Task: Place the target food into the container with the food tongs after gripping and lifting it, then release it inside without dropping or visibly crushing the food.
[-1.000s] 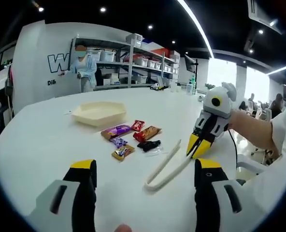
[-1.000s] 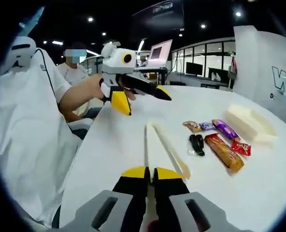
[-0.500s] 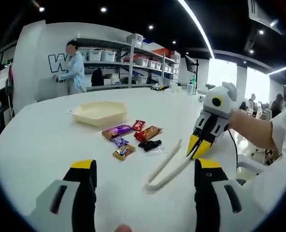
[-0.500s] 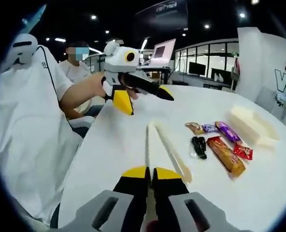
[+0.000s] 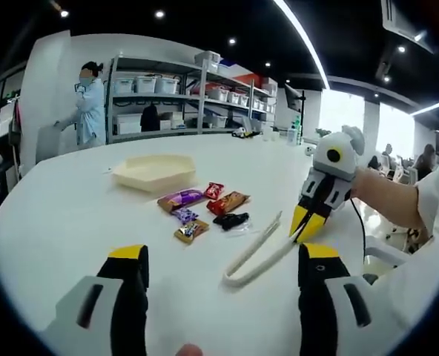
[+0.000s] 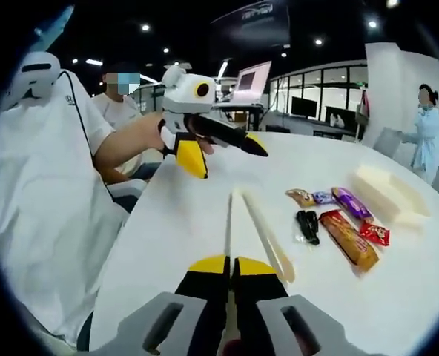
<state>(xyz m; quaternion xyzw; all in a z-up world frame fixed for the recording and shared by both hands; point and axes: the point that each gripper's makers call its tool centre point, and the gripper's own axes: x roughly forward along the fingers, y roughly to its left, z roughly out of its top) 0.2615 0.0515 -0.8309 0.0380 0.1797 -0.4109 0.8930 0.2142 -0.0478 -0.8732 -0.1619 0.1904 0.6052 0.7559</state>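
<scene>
Pale food tongs (image 5: 253, 259) lie on the white table (image 5: 64, 215), hinge end toward my left gripper (image 5: 223, 256), which is open above the table. My right gripper (image 5: 306, 222) is shut on the tip of one tong arm. In the right gripper view the tongs (image 6: 260, 230) run forward from my shut right gripper (image 6: 225, 267), and the left gripper (image 6: 223, 152) hovers open beyond them. Several wrapped snacks lie in a cluster: a purple bar (image 5: 179, 199), a red packet (image 5: 213, 190), an orange-brown bar (image 6: 345, 239), a black piece (image 6: 304, 224). A cream hexagonal container (image 5: 154, 172) sits behind them.
A person in a light coat (image 5: 90, 111) stands by storage shelves (image 5: 197, 96) at the back. The person holding the grippers, in white (image 6: 49, 185), sits at the table edge. An open laptop (image 6: 245, 81) stands at the far side of the table.
The person in the background has walked along the shelves. Both grippers, the tongs and the snacks stay where they were.
</scene>
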